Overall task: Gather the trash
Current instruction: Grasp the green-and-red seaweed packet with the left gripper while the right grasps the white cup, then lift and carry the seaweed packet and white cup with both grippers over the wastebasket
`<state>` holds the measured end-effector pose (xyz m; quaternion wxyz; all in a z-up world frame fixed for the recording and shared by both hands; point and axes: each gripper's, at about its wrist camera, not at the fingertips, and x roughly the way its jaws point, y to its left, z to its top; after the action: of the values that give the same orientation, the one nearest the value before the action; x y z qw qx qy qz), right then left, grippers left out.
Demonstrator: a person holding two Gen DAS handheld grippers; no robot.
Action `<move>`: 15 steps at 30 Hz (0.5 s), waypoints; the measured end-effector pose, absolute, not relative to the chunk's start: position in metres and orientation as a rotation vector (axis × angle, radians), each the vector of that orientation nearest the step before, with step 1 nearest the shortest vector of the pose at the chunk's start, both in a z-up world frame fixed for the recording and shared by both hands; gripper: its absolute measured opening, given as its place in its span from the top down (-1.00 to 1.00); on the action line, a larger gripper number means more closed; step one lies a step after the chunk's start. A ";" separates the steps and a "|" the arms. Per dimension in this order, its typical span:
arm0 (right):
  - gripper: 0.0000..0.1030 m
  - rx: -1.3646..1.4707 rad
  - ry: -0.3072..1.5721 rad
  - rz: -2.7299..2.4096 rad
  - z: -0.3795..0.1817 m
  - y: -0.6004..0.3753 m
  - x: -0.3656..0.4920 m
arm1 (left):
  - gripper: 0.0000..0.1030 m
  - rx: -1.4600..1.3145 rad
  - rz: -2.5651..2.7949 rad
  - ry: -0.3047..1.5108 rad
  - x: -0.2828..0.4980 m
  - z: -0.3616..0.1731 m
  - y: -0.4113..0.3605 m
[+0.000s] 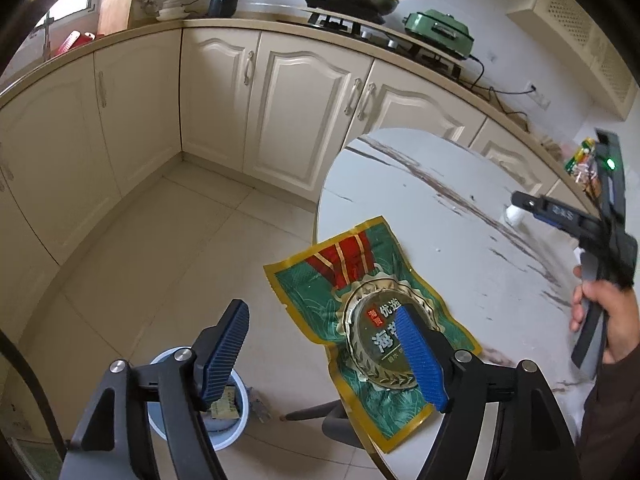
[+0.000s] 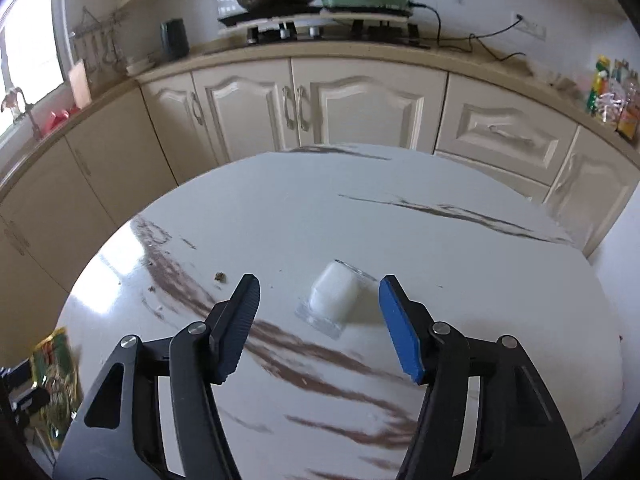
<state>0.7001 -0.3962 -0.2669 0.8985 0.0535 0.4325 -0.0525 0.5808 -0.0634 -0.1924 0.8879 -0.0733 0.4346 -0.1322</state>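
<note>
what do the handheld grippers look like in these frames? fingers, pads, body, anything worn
Both alike: black angular linkage arms with silver pivot screws, two fingers with ribbed blue pads. Left gripper and right gripper match. From the left wrist view, the right unit has a black pistol-style handle, a green indicator light on its body, and a dark sleeve at the wrist.

Snack wrapper (image 1: 372,332) overhanging table (image 1: 440,200) edge, bin (image 1: 236,424) on floor below, plastic cup (image 2: 334,292) mid-table

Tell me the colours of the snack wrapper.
Green, red and gold wrapper; clearest in the left wrist view.
</note>
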 end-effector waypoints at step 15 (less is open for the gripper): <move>0.62 0.102 0.949 0.017 -0.285 -0.391 0.691 | -0.47 -0.123 -0.307 0.913 0.590 -0.195 -0.079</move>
<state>0.6912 -0.3913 -0.2854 0.8881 0.0493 0.4568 0.0083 0.5903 -0.0793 -0.1954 0.8845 -0.0593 0.4387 -0.1475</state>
